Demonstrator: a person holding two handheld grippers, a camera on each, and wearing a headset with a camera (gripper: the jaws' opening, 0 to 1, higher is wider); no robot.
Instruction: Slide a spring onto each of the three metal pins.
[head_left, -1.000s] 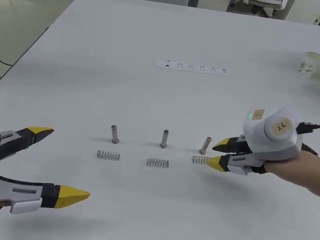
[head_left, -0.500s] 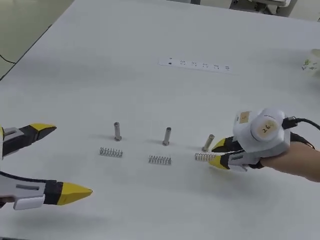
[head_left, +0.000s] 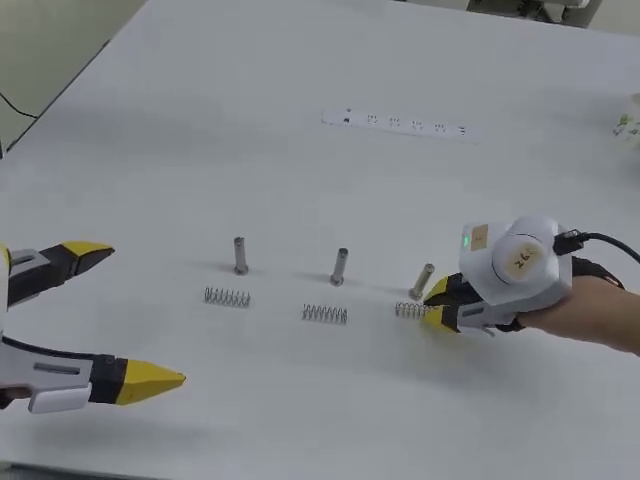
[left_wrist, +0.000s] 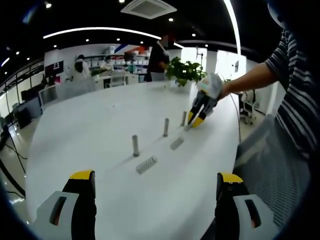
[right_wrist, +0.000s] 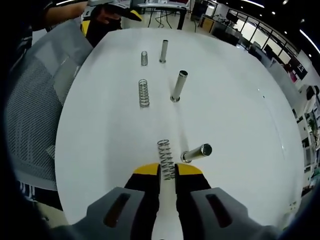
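The right spring (head_left: 408, 311) is pinched at its right end by the jaws of the right gripper (head_left: 432, 303), which are drawn in close around it. It lies on the white worktop (head_left: 300, 180), just on the near side of the right pin (head_left: 425, 280). The middle spring (head_left: 325, 314) and the left spring (head_left: 227, 297) are laid flat just near of the middle pin (head_left: 341, 266) and the left pin (head_left: 240, 255). The jaws of the left gripper (head_left: 145, 315) are spread wide at the near left, well apart from the row.

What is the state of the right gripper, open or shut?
Shut on the nearest spring: the right gripper has its yellow tips close together, against both sides of its end.
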